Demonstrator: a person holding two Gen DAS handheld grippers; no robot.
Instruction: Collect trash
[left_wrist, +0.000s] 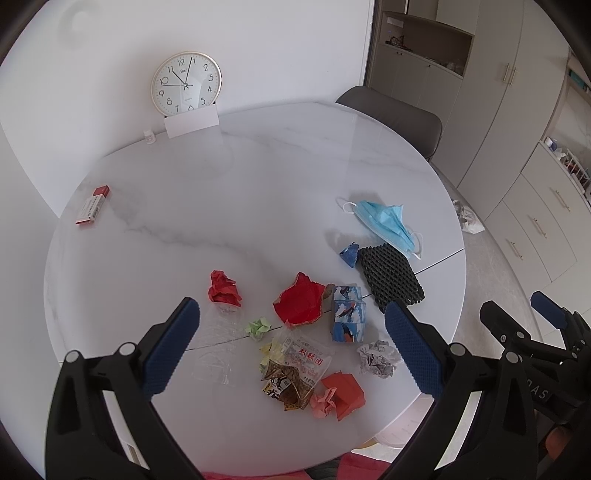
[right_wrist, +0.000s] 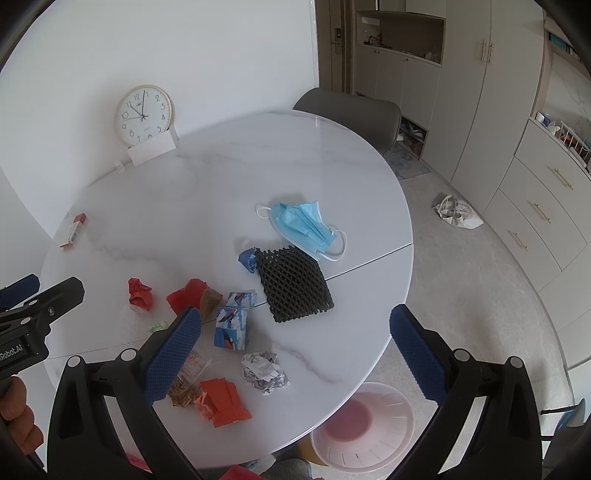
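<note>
Table: we hover over a white marble round table.
Trash: crumpled papers near; face mask far right.
Left gripper: spread wide, empty.
Right gripper: spread wide, empty.

bin: part-hidden by table | snack wrapper: half-hidden by hand-held gripper

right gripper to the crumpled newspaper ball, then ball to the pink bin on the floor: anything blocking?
Nothing visible. The right gripper hangs open above the table, with the newspaper ball lying free just below it, apart from other trash. The pink bin sits open past the table edge.
</note>
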